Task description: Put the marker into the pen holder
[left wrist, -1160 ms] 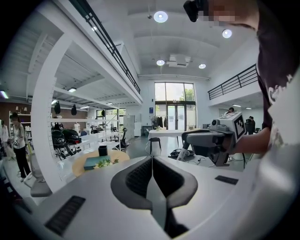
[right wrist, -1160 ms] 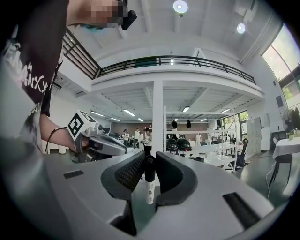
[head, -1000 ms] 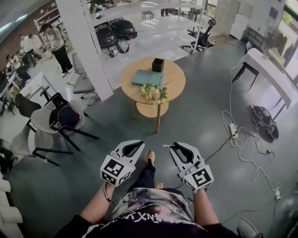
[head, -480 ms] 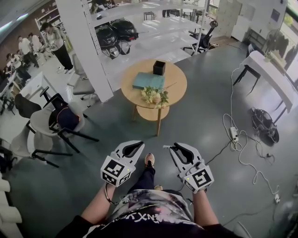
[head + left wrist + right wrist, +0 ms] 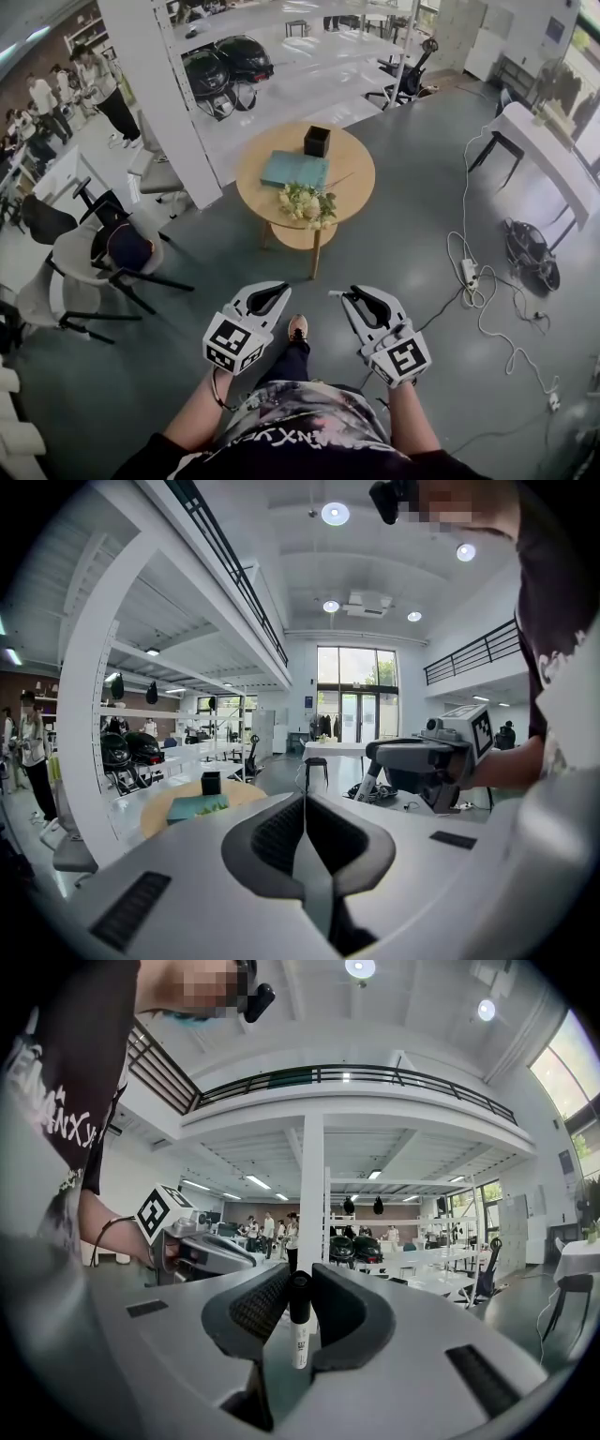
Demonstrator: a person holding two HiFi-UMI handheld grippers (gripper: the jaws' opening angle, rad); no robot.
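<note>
A white marker with a black cap [image 5: 299, 1321] stands upright between the pads of my right gripper [image 5: 300, 1290], which is shut on it. In the head view its tip [image 5: 334, 294] pokes out of the right gripper [image 5: 345, 296]. My left gripper [image 5: 274, 292] is level with the right one and shut, with nothing between its pads [image 5: 281, 832]. Both are held in front of the person's waist, above the grey floor. The black square pen holder [image 5: 317, 141] stands at the far edge of a round wooden table [image 5: 352, 173], a few steps ahead; it shows small in the left gripper view [image 5: 211, 782].
A teal book [image 5: 294, 170] and a bunch of flowers [image 5: 305, 203] lie on the table. A white column [image 5: 159, 94] and chairs [image 5: 103, 248] stand to the left. Cables and a power strip [image 5: 469, 272] lie on the floor at right. People stand far left.
The table has drifted slightly left and nearer in the head view, and the person's foot has shifted. Both grippers keep their places and grips.
</note>
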